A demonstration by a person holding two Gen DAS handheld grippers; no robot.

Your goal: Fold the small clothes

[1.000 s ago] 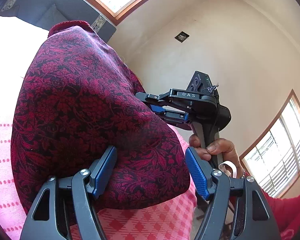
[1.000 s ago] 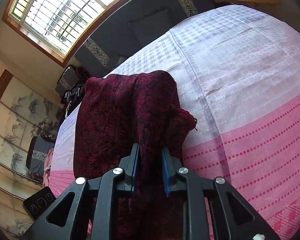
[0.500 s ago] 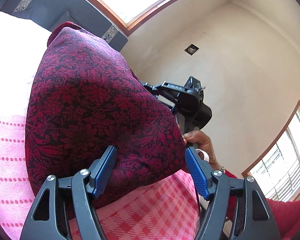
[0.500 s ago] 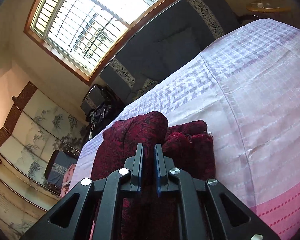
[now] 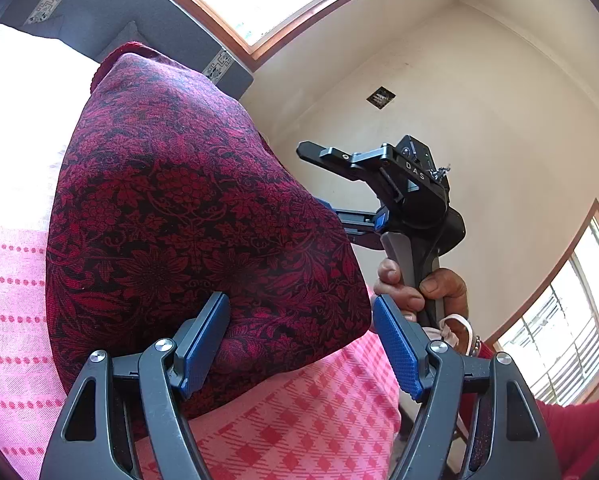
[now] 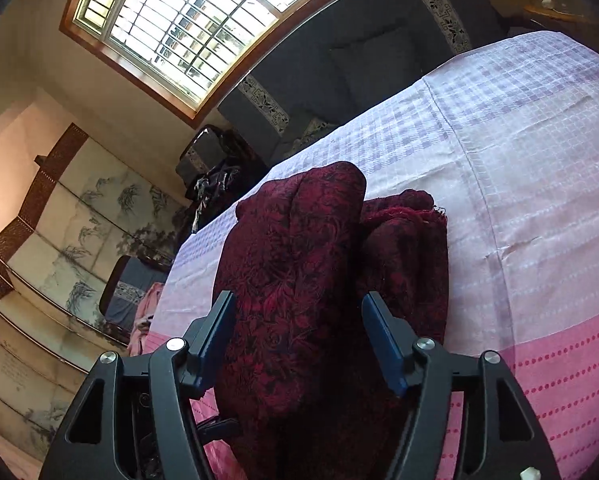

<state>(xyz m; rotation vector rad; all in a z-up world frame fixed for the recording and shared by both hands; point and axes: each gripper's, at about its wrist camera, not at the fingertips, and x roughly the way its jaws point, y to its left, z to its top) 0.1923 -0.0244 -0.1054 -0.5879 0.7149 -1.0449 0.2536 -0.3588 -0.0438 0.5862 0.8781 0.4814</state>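
A dark red floral garment (image 5: pixel 187 220) lies folded in a thick bundle on the pink and white checked bed cover (image 5: pixel 307 420). My left gripper (image 5: pixel 299 344) is open, its jaws around the bundle's near corner. The garment also shows in the right wrist view (image 6: pixel 299 264), with a second fold (image 6: pixel 407 248) beside it. My right gripper (image 6: pixel 297 340) is open with the cloth between its wide jaws. The right gripper's body (image 5: pixel 411 196) and the hand holding it show in the left wrist view, beyond the garment.
A dark sofa (image 6: pixel 363 64) stands under the window at the bed's far side. A painted folding screen (image 6: pixel 59 248) and a bag (image 6: pixel 211 168) are at the left. A small wooden table (image 6: pixel 555 12) is at the far right corner.
My right gripper has opened and let go of the garment it held shut. The garment has settled lower onto the bed. My left gripper stays open around the bundle.
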